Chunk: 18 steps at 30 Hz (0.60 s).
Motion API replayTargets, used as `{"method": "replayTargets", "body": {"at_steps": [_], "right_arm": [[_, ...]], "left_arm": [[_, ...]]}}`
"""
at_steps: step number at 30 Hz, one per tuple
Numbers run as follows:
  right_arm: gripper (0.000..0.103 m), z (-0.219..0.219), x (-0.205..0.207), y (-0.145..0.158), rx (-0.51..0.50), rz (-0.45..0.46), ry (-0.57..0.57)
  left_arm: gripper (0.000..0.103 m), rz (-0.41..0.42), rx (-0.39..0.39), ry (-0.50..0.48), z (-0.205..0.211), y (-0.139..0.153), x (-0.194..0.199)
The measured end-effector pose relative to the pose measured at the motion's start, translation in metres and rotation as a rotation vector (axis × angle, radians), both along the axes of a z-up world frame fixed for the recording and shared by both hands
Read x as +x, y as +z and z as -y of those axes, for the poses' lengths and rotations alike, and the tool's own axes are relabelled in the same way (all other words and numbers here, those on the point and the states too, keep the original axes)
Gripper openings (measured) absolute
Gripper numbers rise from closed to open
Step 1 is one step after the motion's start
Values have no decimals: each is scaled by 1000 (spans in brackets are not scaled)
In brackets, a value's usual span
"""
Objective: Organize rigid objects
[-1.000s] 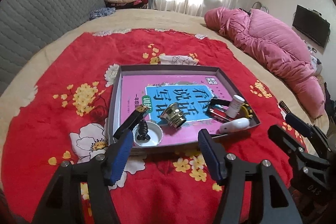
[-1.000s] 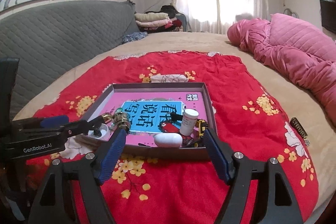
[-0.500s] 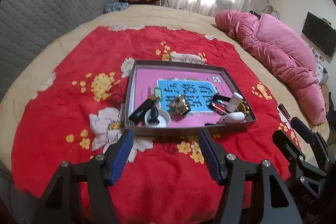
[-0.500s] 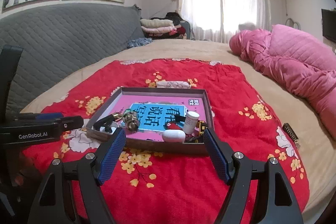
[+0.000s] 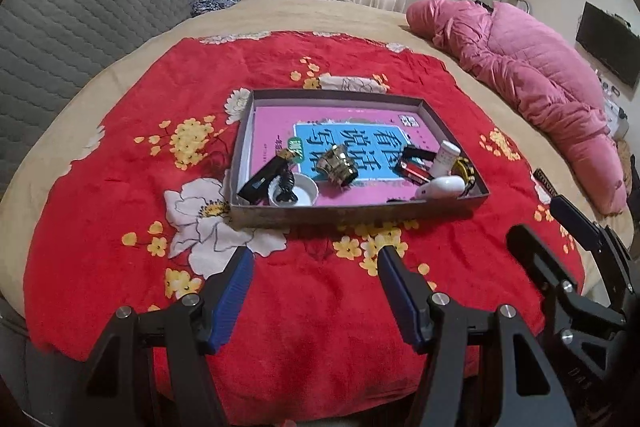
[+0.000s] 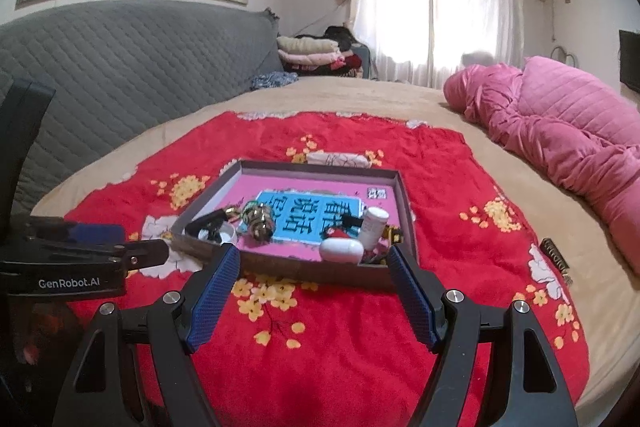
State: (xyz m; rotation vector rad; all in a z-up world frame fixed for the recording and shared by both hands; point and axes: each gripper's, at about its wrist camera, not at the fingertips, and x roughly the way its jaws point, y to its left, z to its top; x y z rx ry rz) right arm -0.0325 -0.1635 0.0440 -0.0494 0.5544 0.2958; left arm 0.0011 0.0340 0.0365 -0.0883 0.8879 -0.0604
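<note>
Grippers come first in both views: the left gripper [image 5: 312,255] and the right gripper [image 6: 312,251] both stand with jaws wide apart and nothing between them, above the red blanket [image 5: 120,227]. Beyond them the shallow tray [image 5: 360,217] lies on the blanket and holds the small rigid things at its near end: a white earbud case [image 5: 440,187], smooth and probably slippery, best taken across its short width; a white bottle [image 5: 446,159], upright and light; a shiny metal piece [image 5: 336,169], likely heavier; a white cap [image 5: 294,191]. Farther off lies a pink quilt [image 5: 540,87]
</note>
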Motion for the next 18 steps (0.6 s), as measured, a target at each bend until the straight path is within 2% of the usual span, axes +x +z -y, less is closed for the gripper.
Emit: {"method": "replayTargets", "body": {"at_steps": [10, 15, 18], "right_arm": [[78, -2, 5, -20, 11, -51, 2], [78, 0, 14, -32, 2, -94, -30], [78, 2, 18, -36, 6, -109, -37]], "left_arm": [[64, -5, 12, -31, 15, -19, 3], [64, -38, -45, -24, 12, -31, 10], [64, -54, -35, -14, 13, -39, 13]]}}
